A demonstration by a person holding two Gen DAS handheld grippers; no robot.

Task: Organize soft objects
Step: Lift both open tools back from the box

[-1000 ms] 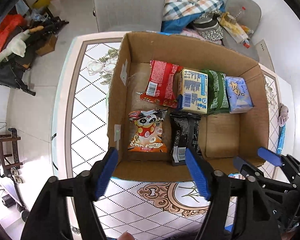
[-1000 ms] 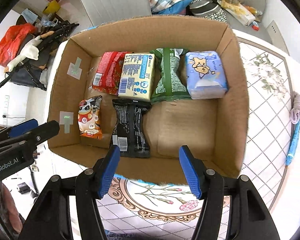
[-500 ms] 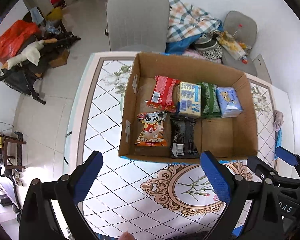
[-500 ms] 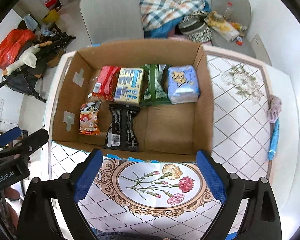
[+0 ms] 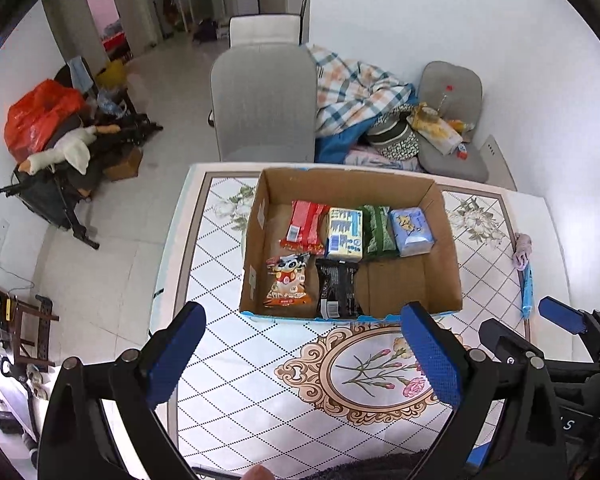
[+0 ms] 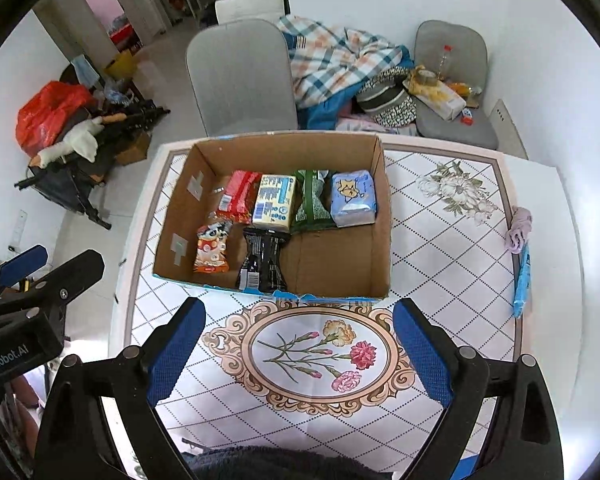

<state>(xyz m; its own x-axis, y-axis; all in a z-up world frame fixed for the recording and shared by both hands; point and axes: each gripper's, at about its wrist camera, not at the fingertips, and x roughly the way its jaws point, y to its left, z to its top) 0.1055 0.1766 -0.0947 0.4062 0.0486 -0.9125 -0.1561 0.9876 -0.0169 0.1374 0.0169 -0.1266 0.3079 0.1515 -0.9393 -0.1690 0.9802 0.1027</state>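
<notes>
A cardboard box (image 5: 444, 276) (image 6: 382, 216) stands on the patterned table and holds several soft packs. In the back row lie a red pack (image 5: 304, 226), a yellow pack (image 5: 344, 234), a green pack (image 5: 376, 232) and a light blue pack (image 5: 414, 230) (image 6: 354, 198). In front lie an orange panda pack (image 5: 288, 282) (image 6: 212, 248) and a black pack (image 5: 336, 288) (image 6: 262, 258). My left gripper (image 5: 300, 356) is open and empty, high above the table's near side. My right gripper (image 6: 300, 350) is open and empty beside it.
A pink cloth (image 6: 518, 230) and a blue wrapped item (image 6: 521, 282) lie near the table's right edge. A grey chair (image 5: 264, 100) stands behind the table. A second chair (image 6: 452, 84) holds clutter beside a checked blanket (image 6: 336, 64). Bags lie on the floor at left (image 5: 44, 120).
Both grippers have pulled back and up from the box, which now looks smaller and farther. Both jaws have opened wider. The packs have not moved.
</notes>
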